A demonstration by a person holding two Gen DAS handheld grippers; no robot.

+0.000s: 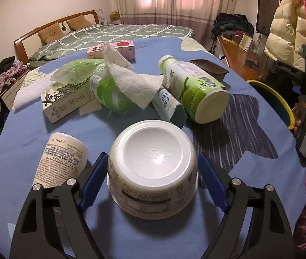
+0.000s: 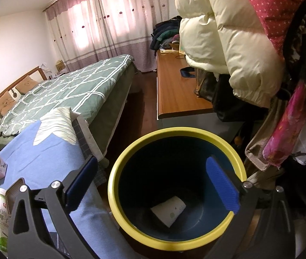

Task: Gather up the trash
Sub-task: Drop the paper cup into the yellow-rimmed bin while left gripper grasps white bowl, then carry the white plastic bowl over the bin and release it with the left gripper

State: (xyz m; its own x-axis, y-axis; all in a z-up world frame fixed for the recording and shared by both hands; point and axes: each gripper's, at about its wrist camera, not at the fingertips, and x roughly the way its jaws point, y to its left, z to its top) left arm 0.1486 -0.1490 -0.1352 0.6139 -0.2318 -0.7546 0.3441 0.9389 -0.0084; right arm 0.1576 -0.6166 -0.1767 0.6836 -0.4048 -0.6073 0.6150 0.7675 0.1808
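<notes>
In the left wrist view, my left gripper [image 1: 153,172] is open around an upturned white bowl [image 1: 153,168] on the blue tablecloth [image 1: 109,129], its blue pads on either side, a small gap showing. Behind lie a white-green bottle [image 1: 196,88], a crumpled tissue [image 1: 129,79], a tea carton [image 1: 66,99], a pink carton [image 1: 118,48] and a white tube [image 1: 60,161]. In the right wrist view, my right gripper [image 2: 150,179] is open and empty above a dark blue bin with a yellow rim [image 2: 118,205]. A white carton [image 2: 168,212] lies in the bin.
A brown tray [image 1: 210,69] sits at the table's far right. The bin [image 1: 278,105] stands off the table's right edge. A green bed [image 2: 66,90], a wooden desk [image 2: 179,90] and hanging coats [image 2: 228,43] surround the area.
</notes>
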